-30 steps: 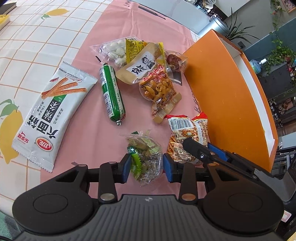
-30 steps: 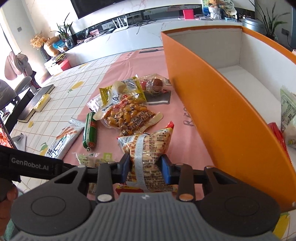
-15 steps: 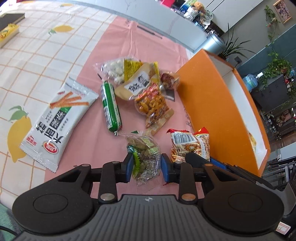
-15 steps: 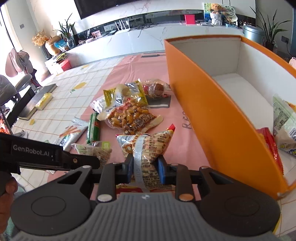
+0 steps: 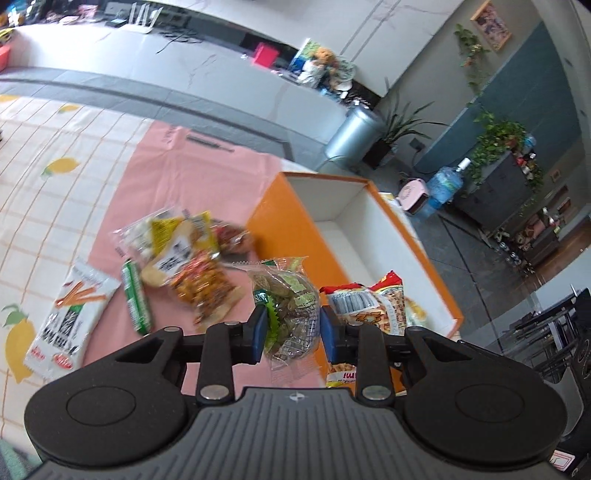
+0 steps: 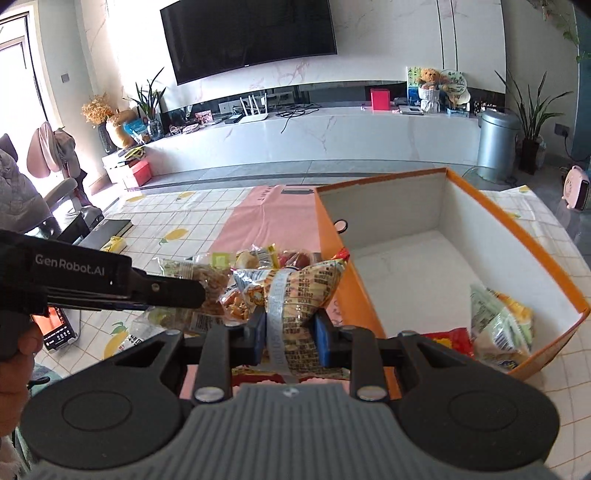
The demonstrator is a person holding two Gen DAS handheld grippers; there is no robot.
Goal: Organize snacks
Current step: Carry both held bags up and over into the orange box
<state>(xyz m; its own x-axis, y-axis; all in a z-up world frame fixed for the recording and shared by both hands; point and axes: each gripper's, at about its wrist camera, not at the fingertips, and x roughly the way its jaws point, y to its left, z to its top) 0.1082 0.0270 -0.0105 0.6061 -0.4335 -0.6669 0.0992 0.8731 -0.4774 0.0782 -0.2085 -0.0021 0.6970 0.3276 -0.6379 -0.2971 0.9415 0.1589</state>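
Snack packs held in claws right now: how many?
2. A clear greenish pack is pinched in the left claw; a yellow printed pack is in the right claw. None seem hidden.

At twelve o'clock we see a black television (image 6: 251, 35). A silver bin (image 6: 496, 138) stands at two o'clock beside a potted plant (image 6: 532, 110).

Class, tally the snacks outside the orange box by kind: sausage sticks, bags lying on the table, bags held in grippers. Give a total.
Sausage sticks: 1, green sausage
Bags on table: 5, white bag, clear bag, yellow bag, orange bag, red bag
Bags held: 2, greenish bag in left gripper, printed bag in right gripper
Total: 8
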